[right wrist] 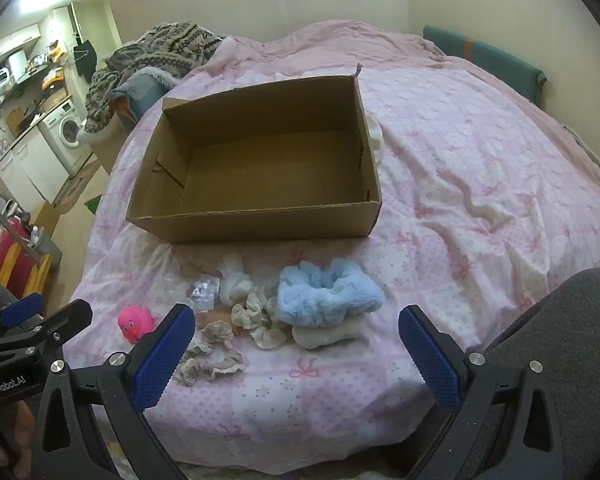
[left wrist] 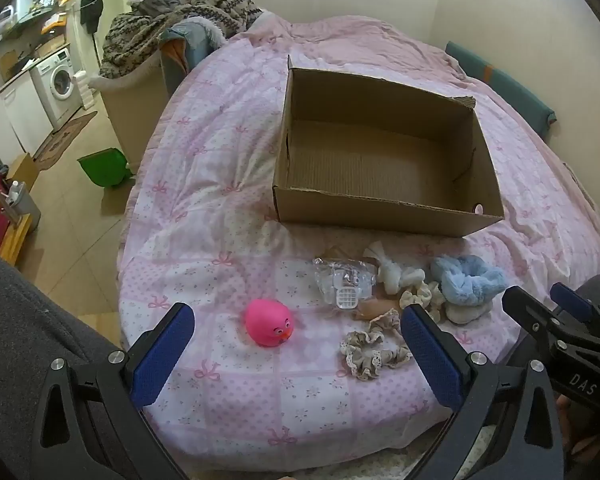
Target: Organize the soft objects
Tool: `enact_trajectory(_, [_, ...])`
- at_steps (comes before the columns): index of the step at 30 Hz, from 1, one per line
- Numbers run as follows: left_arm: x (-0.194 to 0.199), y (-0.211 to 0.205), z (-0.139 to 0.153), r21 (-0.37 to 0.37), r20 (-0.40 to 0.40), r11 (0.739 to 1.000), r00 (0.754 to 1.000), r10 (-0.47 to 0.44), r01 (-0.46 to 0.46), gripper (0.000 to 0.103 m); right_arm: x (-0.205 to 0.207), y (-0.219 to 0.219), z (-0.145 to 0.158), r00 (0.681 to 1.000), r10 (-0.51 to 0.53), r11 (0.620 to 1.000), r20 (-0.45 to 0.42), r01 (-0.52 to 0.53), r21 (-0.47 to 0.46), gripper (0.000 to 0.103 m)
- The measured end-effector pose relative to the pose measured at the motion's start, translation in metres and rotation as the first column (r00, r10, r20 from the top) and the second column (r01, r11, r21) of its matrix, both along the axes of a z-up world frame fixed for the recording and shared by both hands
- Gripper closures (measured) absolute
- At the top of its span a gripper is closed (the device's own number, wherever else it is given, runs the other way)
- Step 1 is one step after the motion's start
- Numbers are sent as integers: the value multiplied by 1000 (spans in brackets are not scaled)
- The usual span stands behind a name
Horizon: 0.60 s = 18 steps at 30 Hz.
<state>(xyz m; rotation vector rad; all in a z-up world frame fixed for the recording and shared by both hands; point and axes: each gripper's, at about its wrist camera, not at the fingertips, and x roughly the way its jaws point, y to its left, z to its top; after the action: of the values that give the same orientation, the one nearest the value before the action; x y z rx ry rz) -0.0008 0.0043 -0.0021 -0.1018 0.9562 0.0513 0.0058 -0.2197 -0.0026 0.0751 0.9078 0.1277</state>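
**Here, both grippers wait wide over a bed of soft things**

Here the left gripper [left wrist: 296,354] hovers at the bottom of the left wrist view, its blue-padded fingers [left wrist: 162,354] spread wide and holding nothing. The right gripper [right wrist: 292,354] sits likewise at the bottom of its own view, fingers [right wrist: 430,360] far apart and empty.

An open brown cardboard box [right wrist: 260,222] rests on the pink bow-patterned bedspread [right wrist: 480,152], filling the centre of both frames; nothing shows inside it.

Below the box lies a loose cluster: a fluffy light-blue scrunchie [right wrist: 328,294] resting on a cream plush piece [right wrist: 326,336], a beige frilled scrunchie [right wrist: 258,318] touching its left side, a lace-edged beige scrunchie [right wrist: 210,354] lower left, a white fuzzy scrunchie [right wrist: 234,280] above, and a crumpled clear plastic packet [left wrist: 342,282]. A pink rubber duck [left wrist: 269,322] sits apart, left of the cluster.
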Motion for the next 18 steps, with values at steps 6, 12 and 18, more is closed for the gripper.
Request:
enact_trajectory(6, [1,0,-2,1,-3,1000,1000,1,0,0,1,-2,-2,1000,-3,1000,-1,3,-2,0])
enact_trajectory(12, [1,-2,-2,1,-4,1000,1000,0,0,0,0,-1,-2,1000,-3,1000,-1,3,-10,0])
enact_trajectory(18, [1,-2,-2,0,-4,1000,1000,1,-1,0,0,-2,-2,1000,-4,1000,-1,4,-13,0])
